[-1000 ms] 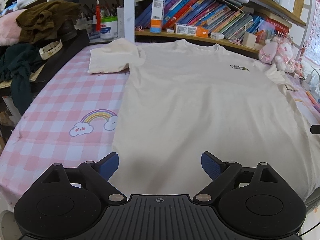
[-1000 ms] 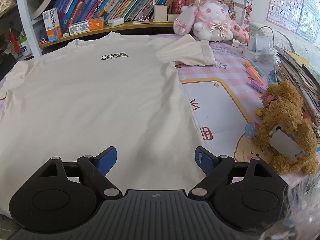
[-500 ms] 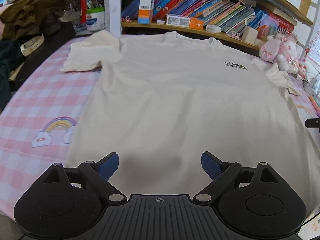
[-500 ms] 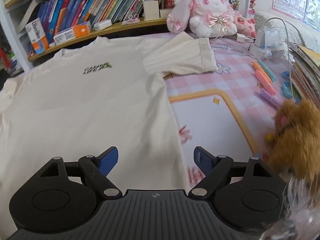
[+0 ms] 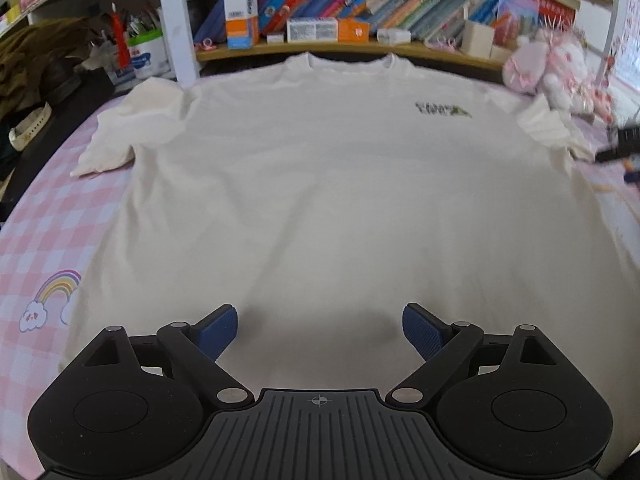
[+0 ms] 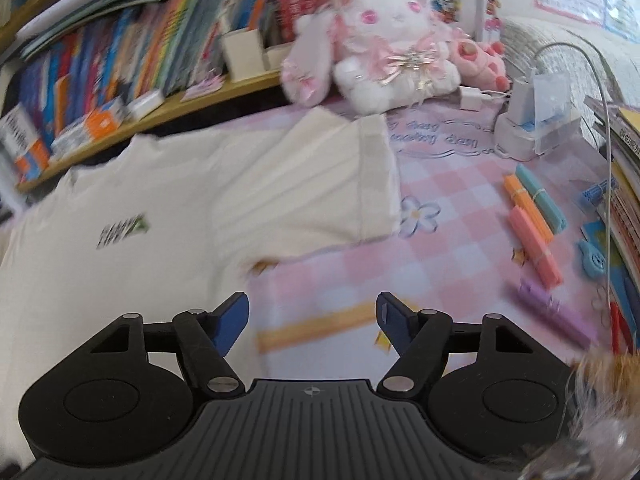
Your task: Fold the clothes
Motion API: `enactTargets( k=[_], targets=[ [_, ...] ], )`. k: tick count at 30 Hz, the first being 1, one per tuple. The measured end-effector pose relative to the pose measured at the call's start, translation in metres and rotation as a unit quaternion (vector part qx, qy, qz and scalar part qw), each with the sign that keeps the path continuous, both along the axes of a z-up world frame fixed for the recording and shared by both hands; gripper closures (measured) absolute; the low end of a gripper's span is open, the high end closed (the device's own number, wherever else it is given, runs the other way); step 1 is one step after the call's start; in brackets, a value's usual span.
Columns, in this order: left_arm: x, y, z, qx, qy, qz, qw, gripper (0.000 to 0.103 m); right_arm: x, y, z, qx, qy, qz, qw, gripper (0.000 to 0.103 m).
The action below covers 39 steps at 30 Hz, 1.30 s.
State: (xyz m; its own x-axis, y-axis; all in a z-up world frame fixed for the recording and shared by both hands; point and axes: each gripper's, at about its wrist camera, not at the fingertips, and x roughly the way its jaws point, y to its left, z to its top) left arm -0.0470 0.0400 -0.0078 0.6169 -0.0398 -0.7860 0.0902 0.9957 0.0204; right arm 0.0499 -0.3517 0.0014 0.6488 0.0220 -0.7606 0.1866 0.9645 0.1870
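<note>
A cream T-shirt [image 5: 320, 184] lies spread flat, front up, on a pink checked cloth, its collar toward the bookshelf and a small dark logo [image 5: 442, 109] on the chest. My left gripper [image 5: 320, 330] hovers open over the shirt's lower hem, near the middle, holding nothing. In the right wrist view the shirt's right sleeve [image 6: 320, 184] lies stretched out ahead. My right gripper [image 6: 312, 322] is open and empty above the checked cloth, just beside the shirt's right edge and short of that sleeve. Its dark tip also shows in the left wrist view as the right gripper [image 5: 620, 148] at the far right.
A low wooden shelf [image 5: 348, 46] of books and boxes runs behind the collar. A pink and white plush rabbit [image 6: 384, 52] sits beyond the sleeve. Coloured sticks [image 6: 532, 224], a charger [image 6: 532, 124], stacked books and a brown plush toy [image 6: 600, 400] crowd the right. Dark clothes [image 5: 36, 64] pile up at left.
The left gripper has shifted right, toward the middle of the hem. The right gripper has travelled forward and right, off the shirt body toward the right sleeve. Both stay open.
</note>
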Motion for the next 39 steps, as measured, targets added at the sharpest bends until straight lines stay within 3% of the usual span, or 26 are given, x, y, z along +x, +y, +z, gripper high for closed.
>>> enactTargets(
  k=[6,9,15,19,22,26,31,32,39],
  targets=[
    [0.003,-0.004,-0.001,0.001,0.011,0.02,0.9997,0.011,0.035,-0.035,-0.006,0.025,0.006,-0.034,0.999,0.047],
    [0.003,-0.005,-0.002,0.002,0.013,0.029,0.9995,0.01,0.041,-0.054,-0.011,0.069,0.012,-0.067,0.995,0.052],
    [0.001,-0.009,0.0,0.008,0.018,0.035,0.9992,0.009,0.042,-0.082,-0.026,0.187,0.014,-0.139,0.972,0.061],
    [-0.001,-0.011,0.001,0.01,0.021,0.035,0.9991,0.008,0.046,-0.092,-0.03,0.234,0.006,-0.18,0.955,0.067],
    [-0.002,-0.009,0.001,0.008,0.022,0.037,0.9991,0.008,0.051,-0.092,-0.031,0.232,0.017,-0.2,0.952,0.088],
    [-0.005,-0.007,0.001,0.009,0.021,0.036,0.9991,0.008,0.067,-0.067,-0.012,0.172,-0.008,-0.165,0.971,0.095],
    [-0.011,-0.002,0.002,0.013,0.02,0.039,0.9989,0.008,0.088,-0.036,0.013,0.094,-0.039,-0.118,0.988,0.096],
    [-0.012,-0.001,0.002,0.014,0.02,0.041,0.9989,0.008,0.095,-0.017,0.02,0.072,-0.051,-0.08,0.993,0.096],
    [-0.018,0.01,0.002,0.01,0.022,0.059,0.998,0.008,0.089,0.041,0.008,0.059,-0.02,0.085,0.994,0.093]
  ],
)
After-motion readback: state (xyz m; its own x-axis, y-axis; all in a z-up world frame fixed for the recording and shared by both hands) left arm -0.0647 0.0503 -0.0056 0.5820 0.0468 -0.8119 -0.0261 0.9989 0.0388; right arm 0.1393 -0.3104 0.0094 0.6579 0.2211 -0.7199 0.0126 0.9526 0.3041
